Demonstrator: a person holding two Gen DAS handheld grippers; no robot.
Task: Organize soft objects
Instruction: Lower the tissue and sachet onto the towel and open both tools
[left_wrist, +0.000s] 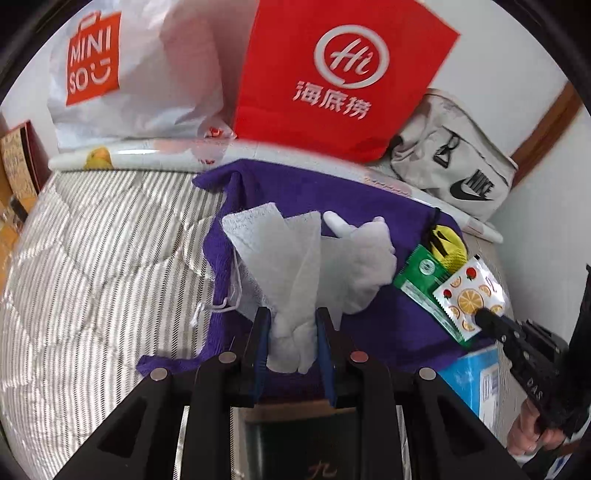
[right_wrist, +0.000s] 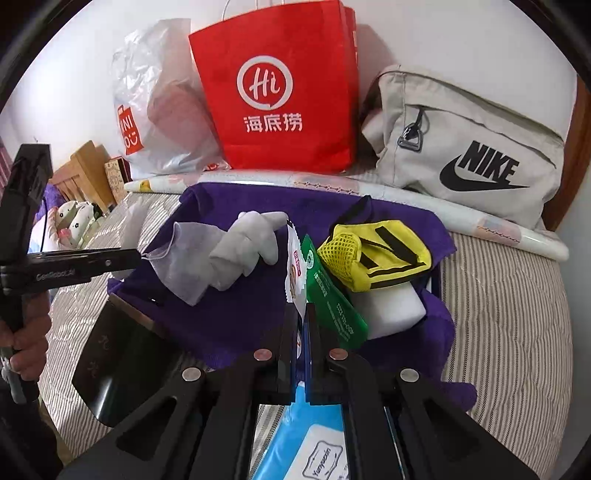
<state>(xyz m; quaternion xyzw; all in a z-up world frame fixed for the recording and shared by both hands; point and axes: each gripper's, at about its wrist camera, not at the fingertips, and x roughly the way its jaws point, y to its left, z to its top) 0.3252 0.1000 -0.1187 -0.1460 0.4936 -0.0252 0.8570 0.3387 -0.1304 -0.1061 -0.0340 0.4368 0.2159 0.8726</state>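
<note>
My left gripper (left_wrist: 292, 325) is shut on a white mesh pouch (left_wrist: 284, 258), held over a purple towel (left_wrist: 332, 192) on the bed. A white cotton glove (left_wrist: 365, 258) lies just behind the pouch. My right gripper (right_wrist: 302, 317) is shut on a white sachet with orange slices (right_wrist: 295, 266), which also shows in the left wrist view (left_wrist: 469, 295). A green sachet (right_wrist: 332, 299) stands beside it. A yellow-and-black mesh item (right_wrist: 376, 254) rests on a white block (right_wrist: 391, 306). The pouch (right_wrist: 184, 254) and glove (right_wrist: 243, 243) lie left of my right gripper.
A red paper bag (right_wrist: 280, 92), a white Miniso plastic bag (right_wrist: 155, 103) and a grey Nike bag (right_wrist: 469, 147) stand along the wall behind a rolled sheet (right_wrist: 332, 184). A blue pack (right_wrist: 306, 443) and a dark box (right_wrist: 122, 362) lie near me. The striped mattress (left_wrist: 92, 258) extends left.
</note>
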